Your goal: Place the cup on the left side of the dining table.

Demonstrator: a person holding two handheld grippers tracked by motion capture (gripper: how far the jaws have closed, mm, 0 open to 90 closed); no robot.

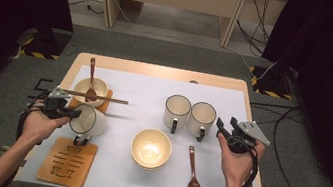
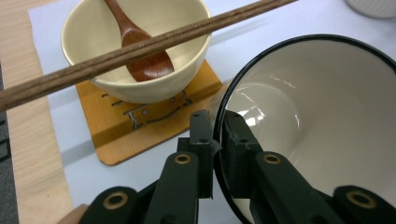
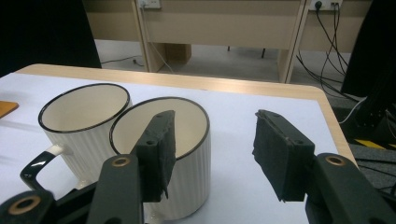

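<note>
Left tool (image 2: 215, 154) pinched on rim of white ribbed black-rimmed mug (image 2: 308, 126), mug tipped on side above front-left of table (image 1: 140, 180), just beyond engraved wooden coaster (image 1: 67, 161).

Risk: thin rim grip, mug may swivel or slip; mug looks close to wooden chopsticks (image 2: 135, 46) lying across cream bowl (image 2: 135, 56), could knock them, hard to judge.

Right tool (image 3: 210, 154) wide open, empty, near two upright mugs (image 3: 161, 158).
</note>
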